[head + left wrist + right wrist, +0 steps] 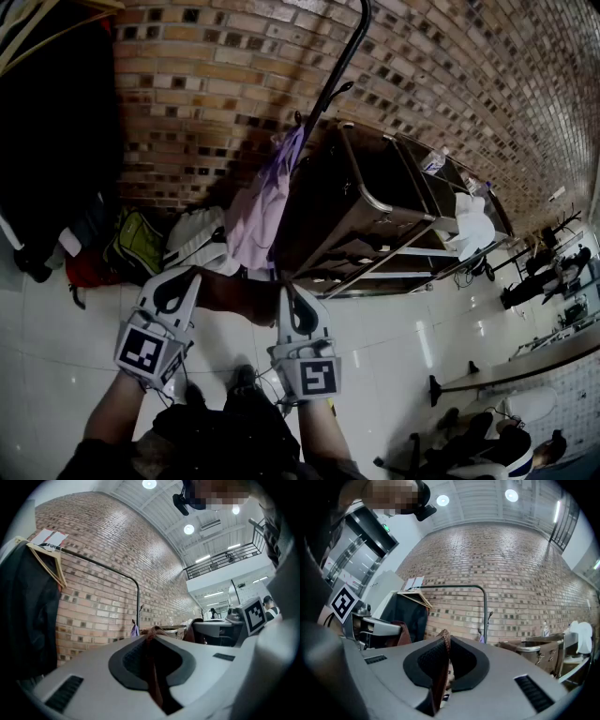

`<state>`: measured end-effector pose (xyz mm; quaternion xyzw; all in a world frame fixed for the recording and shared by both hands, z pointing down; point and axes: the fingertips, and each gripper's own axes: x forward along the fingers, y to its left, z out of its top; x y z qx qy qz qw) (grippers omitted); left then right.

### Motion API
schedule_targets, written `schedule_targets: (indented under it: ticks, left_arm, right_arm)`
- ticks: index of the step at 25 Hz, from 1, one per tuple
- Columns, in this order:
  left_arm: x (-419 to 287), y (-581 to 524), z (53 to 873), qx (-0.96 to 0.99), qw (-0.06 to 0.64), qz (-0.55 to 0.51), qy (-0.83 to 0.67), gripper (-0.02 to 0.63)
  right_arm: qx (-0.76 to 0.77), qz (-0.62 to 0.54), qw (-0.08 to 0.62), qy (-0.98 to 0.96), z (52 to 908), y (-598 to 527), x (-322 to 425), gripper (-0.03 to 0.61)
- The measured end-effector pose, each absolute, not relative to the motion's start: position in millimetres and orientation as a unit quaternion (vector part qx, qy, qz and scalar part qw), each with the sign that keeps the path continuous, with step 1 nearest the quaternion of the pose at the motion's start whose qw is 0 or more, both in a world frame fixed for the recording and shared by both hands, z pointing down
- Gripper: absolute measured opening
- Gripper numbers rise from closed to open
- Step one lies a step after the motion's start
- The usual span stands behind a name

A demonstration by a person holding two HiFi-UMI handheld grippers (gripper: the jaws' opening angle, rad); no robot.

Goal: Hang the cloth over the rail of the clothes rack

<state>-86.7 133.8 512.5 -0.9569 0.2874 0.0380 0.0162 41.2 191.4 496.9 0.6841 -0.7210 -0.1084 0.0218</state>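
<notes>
I have the left gripper (184,277) and the right gripper (292,296) each pinching one end of the cloth (239,293). It spans taut between them, which I judge keeps its edge straight for laying over the rail (454,587). The cloth is reddish-brown with a coarse weave at the edge, squeezed to a thin strip in each pair of jaws, and sits low in front of me, well apart from the rail by the brick wall (216,84).
</notes>
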Motion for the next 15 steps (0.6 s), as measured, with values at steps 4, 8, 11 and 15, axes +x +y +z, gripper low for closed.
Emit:
schedule_targets:
  ticks: [4, 8, 11, 15]
  left_arm:
    - [-38.4, 130.5, 496.3, -0.963, 0.041, 0.037, 0.262, 0.029]
    - [16.2, 110.9, 482.7, -0.967, 0.046, 0.043, 0.247, 0.029]
    - [59.8, 84.6, 462.5, -0.967, 0.060, 0.063, 0.240, 0.029]
    - [123.6, 50.7, 434.1, -0.964, 0.089, 0.089, 0.236, 0.029]
  right_arm:
    - [0.687, -0.113, 0.050, -0.716, 488.0, 181.2, 72.1, 0.014]
    - [0.684, -0.122, 0.044, -0.718, 468.5, 157.9, 117.8, 0.014]
    - [0.684, -0.141, 0.034, -0.715, 446.4, 132.8, 162.7, 0.014]
    - [0.685, -0.158, -0.003, -0.712, 420.9, 97.6, 221.4, 0.014]
